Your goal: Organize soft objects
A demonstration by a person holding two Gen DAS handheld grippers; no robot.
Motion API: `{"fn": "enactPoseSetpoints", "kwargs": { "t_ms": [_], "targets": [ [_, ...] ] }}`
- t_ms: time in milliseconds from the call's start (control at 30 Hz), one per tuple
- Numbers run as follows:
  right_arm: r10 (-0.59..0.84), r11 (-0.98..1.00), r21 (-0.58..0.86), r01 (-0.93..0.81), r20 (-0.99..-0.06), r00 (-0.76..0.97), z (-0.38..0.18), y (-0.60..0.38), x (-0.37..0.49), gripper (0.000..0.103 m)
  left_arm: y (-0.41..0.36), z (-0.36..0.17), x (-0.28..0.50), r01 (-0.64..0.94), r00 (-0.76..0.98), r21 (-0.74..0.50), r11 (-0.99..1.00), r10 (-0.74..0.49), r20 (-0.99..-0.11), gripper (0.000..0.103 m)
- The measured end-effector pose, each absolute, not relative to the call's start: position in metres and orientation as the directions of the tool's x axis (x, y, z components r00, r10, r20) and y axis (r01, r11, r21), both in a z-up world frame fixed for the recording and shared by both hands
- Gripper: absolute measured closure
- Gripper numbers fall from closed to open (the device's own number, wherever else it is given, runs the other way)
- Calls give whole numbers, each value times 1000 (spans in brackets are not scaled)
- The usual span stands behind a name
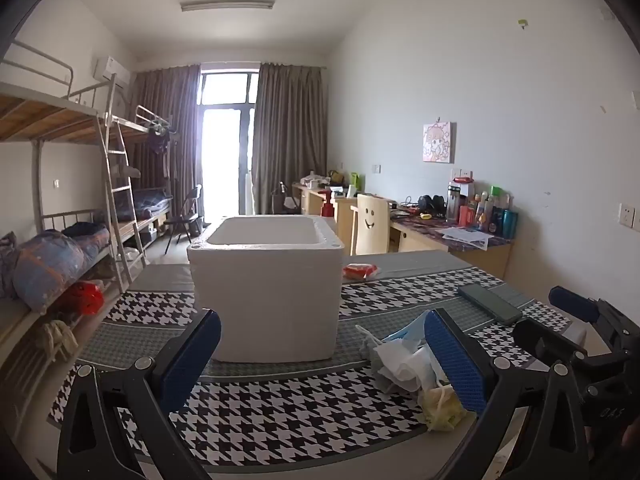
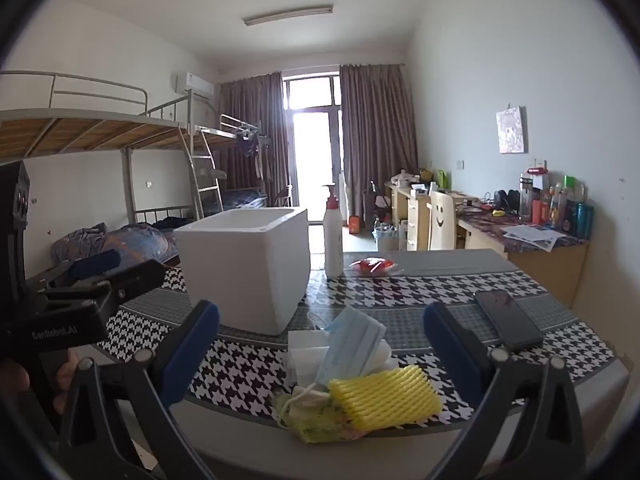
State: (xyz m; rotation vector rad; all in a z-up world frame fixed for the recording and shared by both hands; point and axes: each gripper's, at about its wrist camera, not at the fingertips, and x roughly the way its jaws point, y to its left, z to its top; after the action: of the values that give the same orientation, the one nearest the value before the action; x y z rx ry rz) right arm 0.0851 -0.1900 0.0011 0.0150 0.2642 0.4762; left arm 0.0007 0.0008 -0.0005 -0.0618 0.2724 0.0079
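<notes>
Both grippers hanging above the near edge of the houndstooth-covered tabletop (image 2: pixel 460 292), nothing gripped. Right gripper (image 2: pixel 322 344) spread as wide as it goes, blue-padded fingers (image 2: pixel 192 344) straddling thin air, tilted a little downward. Directly ahead and just below, framed between those fingers: the heap of soft things. Nearest of all, a ribbed yellow foam sleeve (image 2: pixel 384 396), long axis lying across the view, left to right, roughly square to the fingers' line of travel. Tucked against its left end, a crumpled yellow-green cloth (image 2: pixel 312 420), possibly a second mask, hard to say from here. Behind, a pale blue pleated face mask (image 2: pixel 352 344) propped over folded white tissues (image 2: pixel 306 346).

Left gripper (image 1: pixel 320 364) equally wide and equally bare, but aimed at the open white foam box (image 1: pixel 266 280); heap off to its right, half hidden by the right-hand pad. Right gripper plainly the better lined up for the first pick.

Further back: box standing beyond and left of the heap, near it, not touching. Dark phone (image 2: pixel 508 324) to the right, well apart. White pump bottle with red top (image 2: pixel 333 236) and a red packet (image 2: pixel 372 266) at the far edge.
</notes>
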Motion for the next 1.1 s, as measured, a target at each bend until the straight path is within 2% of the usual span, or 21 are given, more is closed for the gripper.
{"fn": "enactPoseSetpoints", "kwargs": {
  "t_ms": [267, 300, 400, 1100],
  "targets": [
    [448, 892, 56, -449, -242, 861, 1, -190, 84, 0, 8, -1, -1, 17, 960, -64, 998, -34, -278, 1],
    [447, 892, 54, -448, -242, 861, 1, -190, 85, 0, 2, 1, 2, -21, 960, -51, 998, 6, -280, 1],
    [444, 895, 68, -441, -239, 864, 2, -188, 81, 0, 6, -3, 12, -39, 957, -48, 998, 24, -290, 1],
    [444, 895, 66, -442, -238, 864, 2, -190, 82, 0, 4, -2, -1, -24, 960, -65, 998, 5, -279, 1]
  ]
}}
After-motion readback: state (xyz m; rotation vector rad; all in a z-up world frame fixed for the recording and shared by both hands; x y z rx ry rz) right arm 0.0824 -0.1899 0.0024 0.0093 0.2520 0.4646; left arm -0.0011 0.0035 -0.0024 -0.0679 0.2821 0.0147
